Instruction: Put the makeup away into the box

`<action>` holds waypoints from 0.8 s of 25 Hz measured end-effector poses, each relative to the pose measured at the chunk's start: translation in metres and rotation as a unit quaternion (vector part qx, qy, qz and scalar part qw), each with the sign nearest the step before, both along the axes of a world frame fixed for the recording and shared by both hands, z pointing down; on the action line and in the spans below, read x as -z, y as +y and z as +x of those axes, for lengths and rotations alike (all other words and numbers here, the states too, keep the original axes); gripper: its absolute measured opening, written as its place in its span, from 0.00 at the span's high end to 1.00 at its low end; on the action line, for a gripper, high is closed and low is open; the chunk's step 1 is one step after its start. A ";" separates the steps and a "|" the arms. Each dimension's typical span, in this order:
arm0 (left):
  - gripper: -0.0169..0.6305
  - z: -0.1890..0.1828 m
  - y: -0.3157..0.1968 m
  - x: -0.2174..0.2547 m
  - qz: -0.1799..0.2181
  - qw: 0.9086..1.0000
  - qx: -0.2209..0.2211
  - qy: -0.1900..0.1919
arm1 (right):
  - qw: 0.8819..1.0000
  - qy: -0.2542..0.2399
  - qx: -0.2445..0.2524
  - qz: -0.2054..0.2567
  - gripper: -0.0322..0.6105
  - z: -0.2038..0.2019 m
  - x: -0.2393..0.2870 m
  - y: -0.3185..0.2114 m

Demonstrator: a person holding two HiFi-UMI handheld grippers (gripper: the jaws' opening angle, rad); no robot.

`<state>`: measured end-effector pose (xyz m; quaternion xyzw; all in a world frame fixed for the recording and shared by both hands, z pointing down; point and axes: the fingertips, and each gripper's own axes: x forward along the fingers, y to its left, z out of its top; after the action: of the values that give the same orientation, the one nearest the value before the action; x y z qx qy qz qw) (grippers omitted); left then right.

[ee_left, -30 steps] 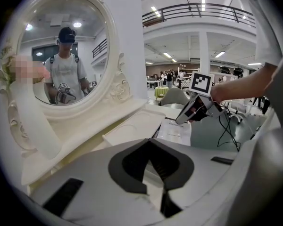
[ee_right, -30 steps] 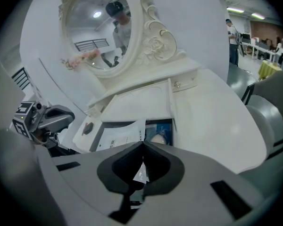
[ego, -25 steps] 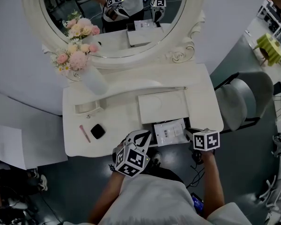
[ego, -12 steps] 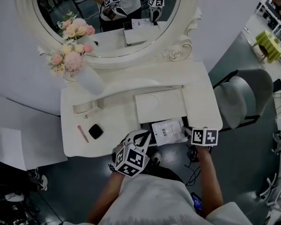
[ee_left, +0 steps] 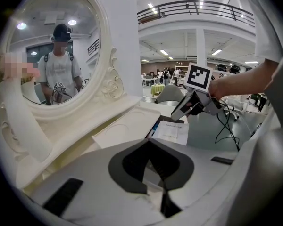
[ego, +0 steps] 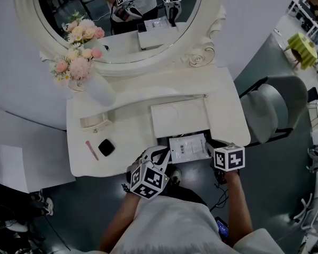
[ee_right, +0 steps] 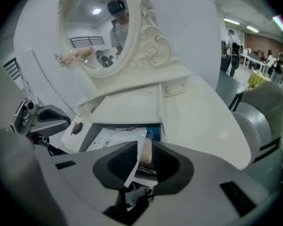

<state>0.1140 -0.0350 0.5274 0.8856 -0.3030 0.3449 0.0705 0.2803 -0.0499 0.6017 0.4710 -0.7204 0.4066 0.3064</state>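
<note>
At five o'clock on the bench [ego: 122, 142], the right hand-held gripper [ego: 212, 148] is just opening slightly around the edge of the white packet [ego: 188, 148], while the left hand-held gripper [ego: 158, 153] is hovering shut, empty.

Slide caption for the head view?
White dressing table, drawer open with a paper sheet in it; pink stick and black compact lie out at left.

Left claw [ee_left: 150, 145] shut, right claw [ee_right: 144, 147] just opening

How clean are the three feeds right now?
Head view: dim but sharp, table edges bowed. Left gripper view: heavy fisheye, dark corners, mosaic patch by the mirror. Right gripper view: fisheye, ceiling lights glaring top right, near foreground soft.
</note>
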 end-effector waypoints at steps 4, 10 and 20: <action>0.94 0.001 0.003 -0.001 -0.001 1.000 -0.001 -0.002 | 0.998 0.001 0.062 0.015 0.83 -0.020 0.017 0.004; 0.94 -0.005 0.007 0.000 -0.002 1.000 0.001 0.000 | 0.982 0.018 0.186 0.000 0.83 -0.056 0.018 0.045; 0.94 -0.007 0.015 -0.007 -0.010 1.000 0.007 -0.008 | 0.984 0.040 0.171 -0.016 0.83 -0.067 -0.010 0.043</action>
<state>0.1067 -0.0203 0.5341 0.8800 -0.3060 0.3546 0.0789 0.2130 -0.0071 0.6118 0.3516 -0.7712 0.3405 0.4070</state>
